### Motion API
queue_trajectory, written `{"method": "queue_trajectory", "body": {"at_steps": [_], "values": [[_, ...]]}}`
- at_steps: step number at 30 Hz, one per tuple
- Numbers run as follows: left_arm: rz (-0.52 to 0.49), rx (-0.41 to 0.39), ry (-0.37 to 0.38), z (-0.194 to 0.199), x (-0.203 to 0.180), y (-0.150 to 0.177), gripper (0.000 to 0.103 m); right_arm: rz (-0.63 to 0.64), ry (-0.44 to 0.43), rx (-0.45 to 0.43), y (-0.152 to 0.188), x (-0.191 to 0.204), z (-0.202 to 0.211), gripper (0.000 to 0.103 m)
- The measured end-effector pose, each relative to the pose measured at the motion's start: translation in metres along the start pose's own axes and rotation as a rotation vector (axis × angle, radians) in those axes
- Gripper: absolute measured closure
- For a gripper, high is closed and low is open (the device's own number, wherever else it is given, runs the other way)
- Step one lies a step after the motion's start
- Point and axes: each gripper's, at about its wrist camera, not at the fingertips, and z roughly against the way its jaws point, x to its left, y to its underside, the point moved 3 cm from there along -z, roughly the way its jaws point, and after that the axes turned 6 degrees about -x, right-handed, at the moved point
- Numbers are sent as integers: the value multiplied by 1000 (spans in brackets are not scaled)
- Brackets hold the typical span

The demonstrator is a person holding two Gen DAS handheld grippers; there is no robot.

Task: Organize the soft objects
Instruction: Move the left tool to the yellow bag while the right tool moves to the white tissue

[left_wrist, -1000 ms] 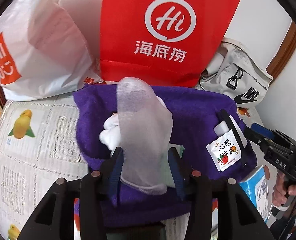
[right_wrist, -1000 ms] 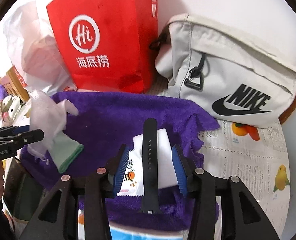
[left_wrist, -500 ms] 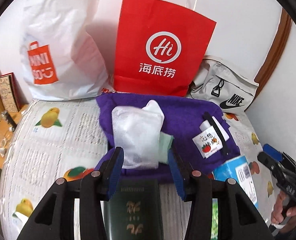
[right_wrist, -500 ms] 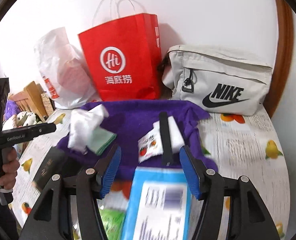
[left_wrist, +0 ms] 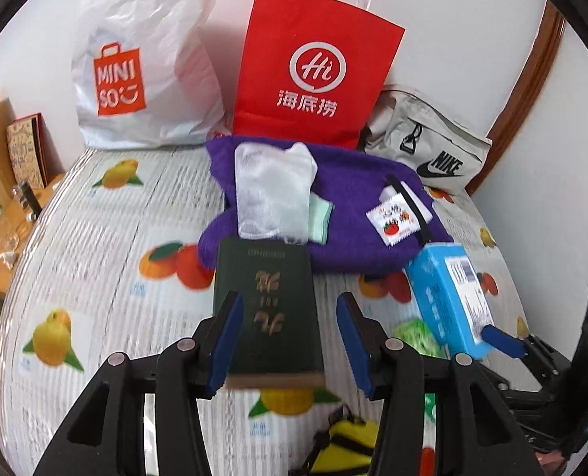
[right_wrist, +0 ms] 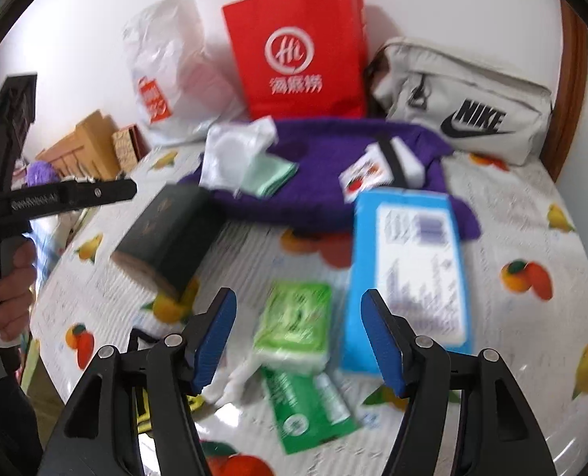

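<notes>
A purple towel lies at the back of the fruit-print table. On it rest a white mesh glove with a green cuff, a tomato sachet and a black strap. My left gripper hovers above a dark green book; its jaws are opening slightly and hold nothing. In the right wrist view it shows at the left. My right gripper is opening too, with nothing gripped, over a green tissue pack beside a blue box.
A red paper bag, a white plastic bag and a grey sling bag stand along the wall. Cardboard boxes sit at the left. A green packet and a yellow item lie near the front. A hand holds the left gripper.
Both grippers drew back from the purple towel. The left one let go of the white glove, which now lies on the towel. The right jaws widened off the sachet and strap.
</notes>
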Motion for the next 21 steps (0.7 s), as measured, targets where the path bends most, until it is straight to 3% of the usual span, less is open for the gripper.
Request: {"method": "queue_trajectory", "body": {"at_steps": [12,19,21], "values": [[36,-2,13,6,21,41,56,235,128,47,35,46,-28,41],[39,12,42,5,27,52,56,232,210,84,44,40,-48,73],[40,13,40,6,28,52,56,217,197,80,42,38,-46,78]]}}
